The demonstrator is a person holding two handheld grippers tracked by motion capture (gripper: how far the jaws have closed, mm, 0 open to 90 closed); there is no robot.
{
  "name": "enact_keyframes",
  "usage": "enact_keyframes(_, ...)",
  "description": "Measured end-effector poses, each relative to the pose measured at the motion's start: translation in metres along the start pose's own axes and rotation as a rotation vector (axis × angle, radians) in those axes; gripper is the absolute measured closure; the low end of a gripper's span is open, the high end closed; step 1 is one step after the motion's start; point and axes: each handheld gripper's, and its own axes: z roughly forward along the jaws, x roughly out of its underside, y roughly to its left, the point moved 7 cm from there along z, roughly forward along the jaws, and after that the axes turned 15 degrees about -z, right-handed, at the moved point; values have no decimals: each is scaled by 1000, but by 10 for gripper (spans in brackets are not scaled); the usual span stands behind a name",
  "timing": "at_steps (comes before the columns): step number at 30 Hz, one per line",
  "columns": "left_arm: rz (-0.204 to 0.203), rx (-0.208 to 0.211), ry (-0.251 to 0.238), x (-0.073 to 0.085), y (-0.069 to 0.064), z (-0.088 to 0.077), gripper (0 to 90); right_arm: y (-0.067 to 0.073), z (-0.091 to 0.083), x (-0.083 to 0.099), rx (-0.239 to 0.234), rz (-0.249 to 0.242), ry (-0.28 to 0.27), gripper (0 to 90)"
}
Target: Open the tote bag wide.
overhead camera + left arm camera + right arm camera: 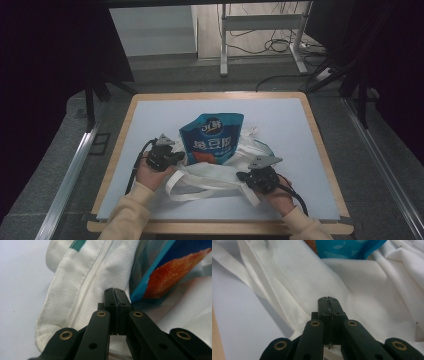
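Mid-counter toward the near edge: white tote bag (220, 175) with blue snack pouch (213, 137) sticking out its far side. Left claw (176, 158) and right claw (243, 176) both closed, nothing visibly pinched, at the bag's near corners. Bag straps (192, 192) loop between them.

L gripper (115, 293) shut, R gripper (329, 302) shut, prob. low

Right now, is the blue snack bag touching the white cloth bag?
Touching. In the high view the blue snack bag sits partly inside the white cloth bag, its lower part against the fabric.
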Motion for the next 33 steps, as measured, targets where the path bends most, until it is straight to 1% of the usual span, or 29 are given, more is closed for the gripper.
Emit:
enact_keyframes(5, -34, 1, 9, -4, 7, 9, 900, 7, 2, 7, -13, -7, 18, 892)
enact_keyframes(7, -46, 2, 7, -5, 7, 13, 900, 9, 2, 9, -23, -7, 20, 892)
enact_keyframes(9, -37, -12, 7, -7, 7, 15, 900, 11, 2, 12, -32, 1, 22, 892)
enact_keyframes(11, -37, -21, 7, -8, 8, 17, 900, 13, 3, 15, -36, -1, 28, 893)
enact_keyframes(14, -45, -19, 16, -8, 10, 20, 900, 15, 3, 16, -35, -1, 28, 893)
enact_keyframes(19, -44, -15, 6, -9, 9, 17, 900, 14, 4, 16, -33, -2, 26, 893)
enact_keyframes(22, -25, -7, -6, -9, 6, 11, 900, 13, 3, 14, -24, -5, 23, 892)
enact_keyframes(24, -18, -3, -16, -9, 4, 3, 900, 11, 1, 11, -13, -2, 10, 892)
enact_keyframes(26, -15, 3, -38, -10, 3, -7, 899, 8, -2, 8, -4, 3, -4, 892)
enact_keyframes(28, -15, 18, -58, -10, 0, -17, 899, 5, -6, 5, 3, 11, -19, 892)
enact_keyframes(31, -12, 47, -83, -10, -7, -31, 899, -1, -13, -2, 24, 19, -44, 892)
enact_keyframes(33, 2, 55, -82, -7, -12, -38, 900, -7, -19, -6, 43, 28, -63, 892)
